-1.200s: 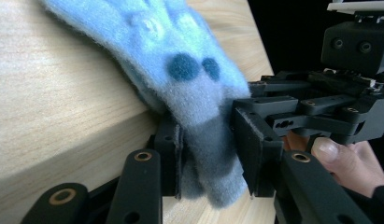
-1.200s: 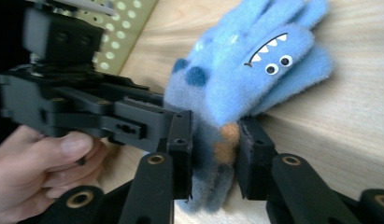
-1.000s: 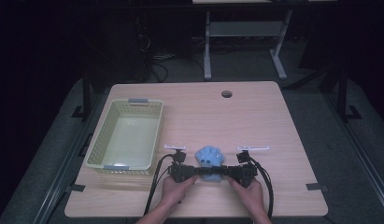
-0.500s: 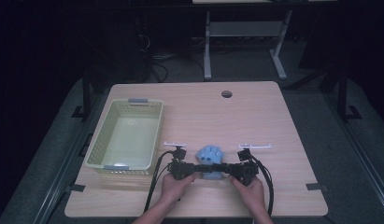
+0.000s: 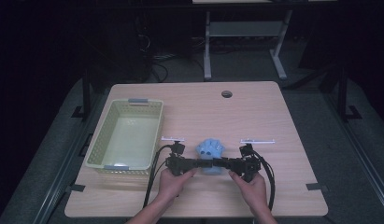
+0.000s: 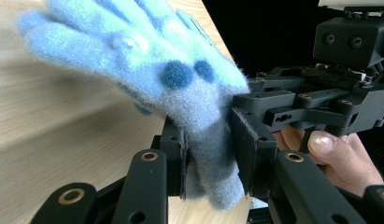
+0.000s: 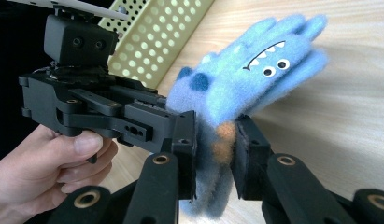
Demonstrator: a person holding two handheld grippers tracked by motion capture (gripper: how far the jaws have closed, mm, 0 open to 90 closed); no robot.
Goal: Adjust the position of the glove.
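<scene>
A fuzzy blue glove [image 5: 210,150] with a monster face and dark blue spots lies near the table's front middle. In the left gripper view, my left gripper [image 6: 209,151] is shut on the glove [image 6: 147,70] at its cuff end, and the other gripper's body [image 6: 320,98] sits close on the right. In the right gripper view, my right gripper [image 7: 214,156] is shut on the same cuff of the glove [image 7: 255,74], the glove's fingers pointing up and away. In the high view, the left gripper [image 5: 199,163] and right gripper [image 5: 221,163] meet nose to nose at the glove.
A pale yellow perforated basket [image 5: 102,140] stands on the table's left side, seen also behind the left gripper as the basket [image 7: 175,32]. Two white strips [image 5: 173,138] [image 5: 258,140] lie flat on the wood. A round cable hole [image 5: 226,94] is at the back.
Both grippers have drawn slightly toward the table's front edge with the glove's cuff held between them; the hands sit a little lower in the high view.
</scene>
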